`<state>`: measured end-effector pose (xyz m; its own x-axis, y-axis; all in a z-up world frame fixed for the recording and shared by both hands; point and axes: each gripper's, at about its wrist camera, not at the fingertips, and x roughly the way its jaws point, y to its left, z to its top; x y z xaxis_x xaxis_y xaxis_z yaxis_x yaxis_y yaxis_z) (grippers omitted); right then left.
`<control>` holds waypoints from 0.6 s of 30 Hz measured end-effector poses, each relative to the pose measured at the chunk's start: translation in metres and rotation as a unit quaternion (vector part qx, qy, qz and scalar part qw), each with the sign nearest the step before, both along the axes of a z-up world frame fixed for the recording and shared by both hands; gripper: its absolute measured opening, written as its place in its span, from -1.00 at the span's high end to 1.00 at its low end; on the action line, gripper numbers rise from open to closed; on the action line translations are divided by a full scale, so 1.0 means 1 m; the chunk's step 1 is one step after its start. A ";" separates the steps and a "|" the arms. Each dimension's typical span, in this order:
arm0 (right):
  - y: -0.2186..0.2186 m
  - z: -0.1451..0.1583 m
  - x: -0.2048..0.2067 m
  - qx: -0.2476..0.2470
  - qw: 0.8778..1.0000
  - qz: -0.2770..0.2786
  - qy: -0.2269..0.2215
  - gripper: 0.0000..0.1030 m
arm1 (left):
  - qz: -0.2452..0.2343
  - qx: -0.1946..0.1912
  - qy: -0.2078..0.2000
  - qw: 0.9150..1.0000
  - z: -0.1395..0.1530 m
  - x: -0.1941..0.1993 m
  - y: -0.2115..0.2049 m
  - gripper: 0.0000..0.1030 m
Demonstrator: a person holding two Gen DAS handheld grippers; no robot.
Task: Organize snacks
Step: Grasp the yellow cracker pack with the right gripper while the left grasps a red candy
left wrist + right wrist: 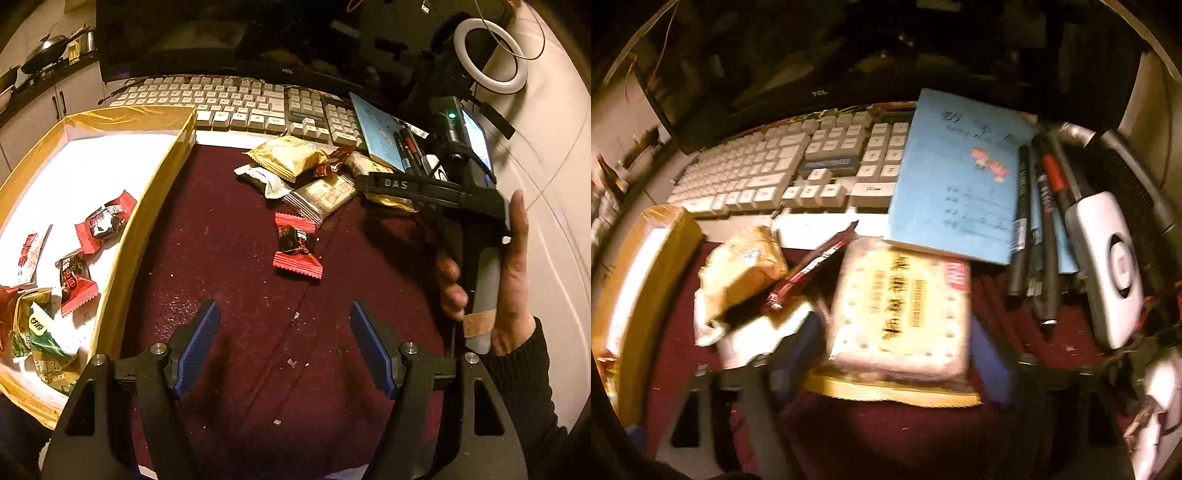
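Observation:
My left gripper [284, 347] is open and empty above the maroon mat [229, 280]. Ahead of it lies a red candy [297, 242]; farther back is a pile with a gold snack packet [288, 157] and a clear cracker pack [325, 195]. A gold-rimmed white box [147, 206] at the left holds several wrapped snacks. My right gripper [373, 184] reaches into the pile from the right. In the blurred right wrist view its blue fingers [988, 347] sit either side of a pale cracker pack [901, 306]; whether they grip it is unclear.
A white keyboard [236, 103] and a dark monitor [258, 37] stand behind the mat. A blue notebook [956, 184] and several pens [1045, 229] lie at the right rear. A ring light [487, 55] stands at the far right.

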<state>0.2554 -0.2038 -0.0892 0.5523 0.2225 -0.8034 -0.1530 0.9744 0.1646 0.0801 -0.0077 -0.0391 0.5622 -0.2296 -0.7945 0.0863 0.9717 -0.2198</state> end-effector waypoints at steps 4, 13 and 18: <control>-0.008 0.003 -0.014 0.016 1.000 -0.003 0.012 -0.37 | 0.001 0.002 0.000 1.000 -0.001 0.000 0.002 -0.40; -0.027 0.003 -0.092 0.126 0.992 0.001 -0.007 -0.37 | -0.008 0.007 0.006 1.000 -0.006 0.005 -0.004 -0.40; -0.042 0.007 -0.106 0.150 0.988 -0.017 -0.042 -0.37 | -0.010 0.013 0.009 1.000 -0.008 0.009 -0.010 -0.40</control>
<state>0.1492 -0.2459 -0.0819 0.6252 0.4245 -0.6549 -0.1471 0.8882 0.4353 0.0893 -0.0174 -0.0473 0.5436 -0.2204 -0.8099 0.1023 0.9751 -0.1967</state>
